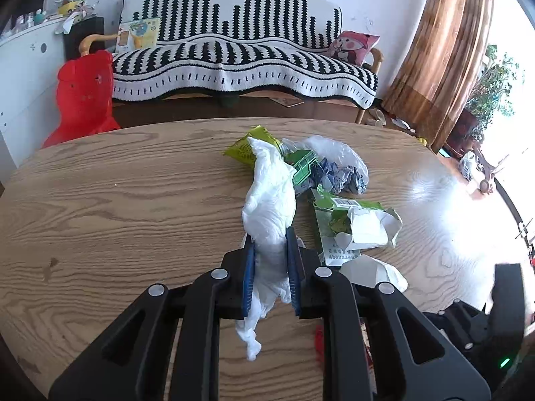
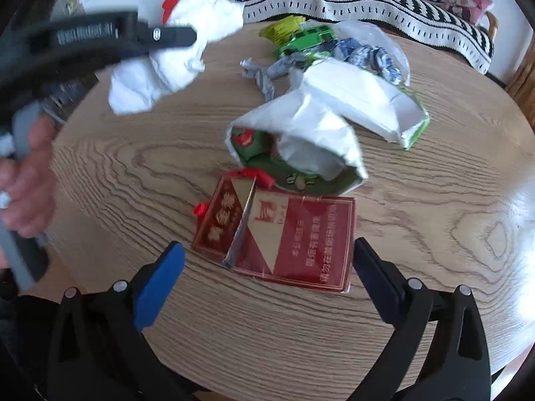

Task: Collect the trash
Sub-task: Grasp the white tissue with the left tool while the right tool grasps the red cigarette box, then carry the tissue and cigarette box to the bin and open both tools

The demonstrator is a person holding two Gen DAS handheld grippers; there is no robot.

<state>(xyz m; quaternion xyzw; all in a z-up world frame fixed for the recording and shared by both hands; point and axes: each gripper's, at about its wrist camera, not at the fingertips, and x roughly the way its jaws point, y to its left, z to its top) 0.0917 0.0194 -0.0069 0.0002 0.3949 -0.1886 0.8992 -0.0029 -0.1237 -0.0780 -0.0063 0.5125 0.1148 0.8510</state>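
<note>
Left wrist view: crumpled tissue (image 1: 269,200) is clamped by the left gripper (image 1: 271,269) beside the red pack (image 2: 284,234) (judged next); the right gripper (image 2: 267,284) is spread, empty.

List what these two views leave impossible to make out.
- Left wrist view: the red pack is mostly hidden behind the left gripper, shut on the white tissue.
- Right wrist view: motion blur smears the red pack's print.
- No bin shows in either view.

Trash pile (image 1: 321,180) on table (image 1: 133,193) (sofa (image 1: 240,50) behind).
</note>
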